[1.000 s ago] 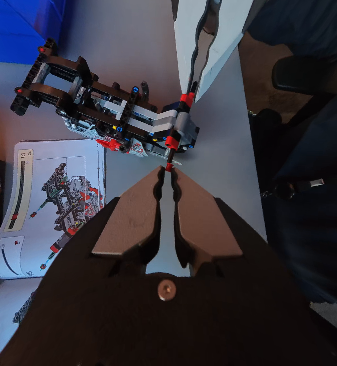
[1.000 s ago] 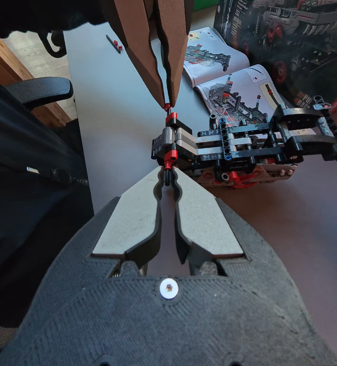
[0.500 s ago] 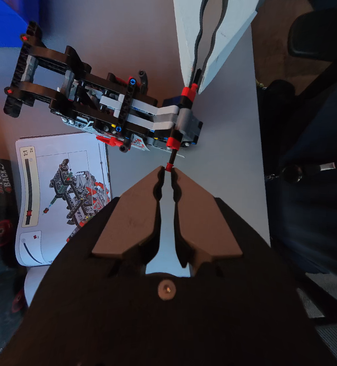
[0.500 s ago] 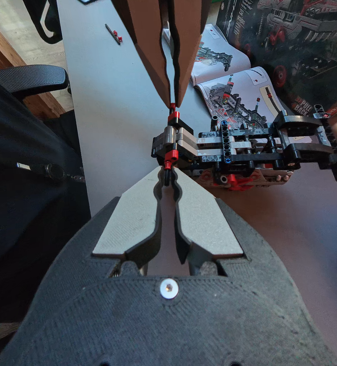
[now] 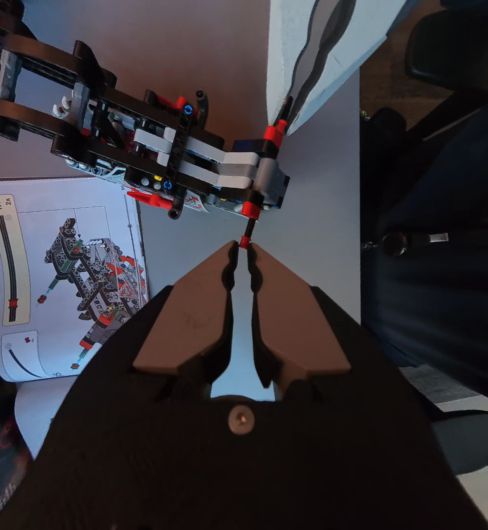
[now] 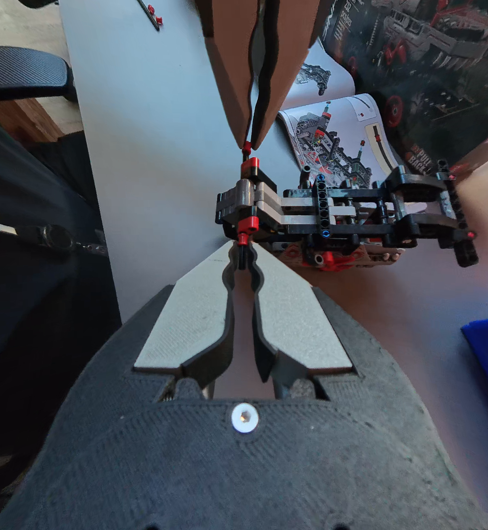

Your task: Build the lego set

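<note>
The grey table [image 6: 151, 120] carries the set's dark box [image 6: 437, 57], an open instruction booklet [image 5: 64, 272], and the black and grey lego model [image 5: 162, 155], whose long axis runs across both views. A thin black axle [image 5: 250, 228] crosses its near end. The left gripper [image 5: 243, 246] is pinched on the axle's red-capped end; the right gripper [image 6: 242, 252] is closed on its opposite black end.
</note>
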